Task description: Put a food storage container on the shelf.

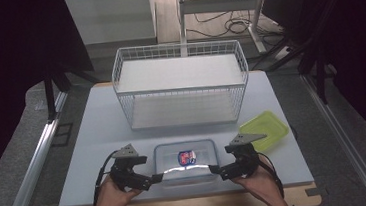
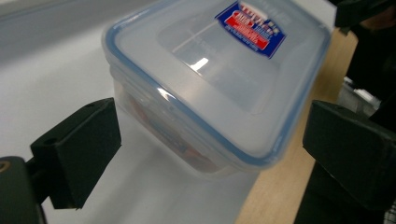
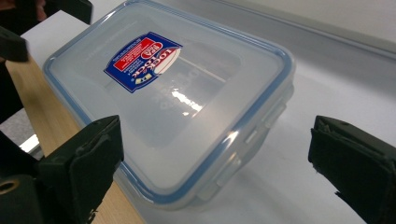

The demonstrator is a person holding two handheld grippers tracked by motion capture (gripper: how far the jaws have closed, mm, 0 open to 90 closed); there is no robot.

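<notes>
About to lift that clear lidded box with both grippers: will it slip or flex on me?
The box looks like stiff moulded plastic, so it probably won't flex much. Its glossy lid reflects light, so smooth sides may slip in the jaws. It is low and flat-bottomed, unlikely to tip or roll.

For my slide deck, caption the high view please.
Both tongs, left and right, open at a lidded clear container before a wire shelf.

High view: dim overall, dark vignette at left/right edges, soft focus. Table (image 1: 99,140) evenly lit from overhead. Glare streak on box lid (image 1: 186,159) at lower centre. Both gripper views: brighter, lid highlights mid-frame, near jaws blurred, soft shadows.
</notes>
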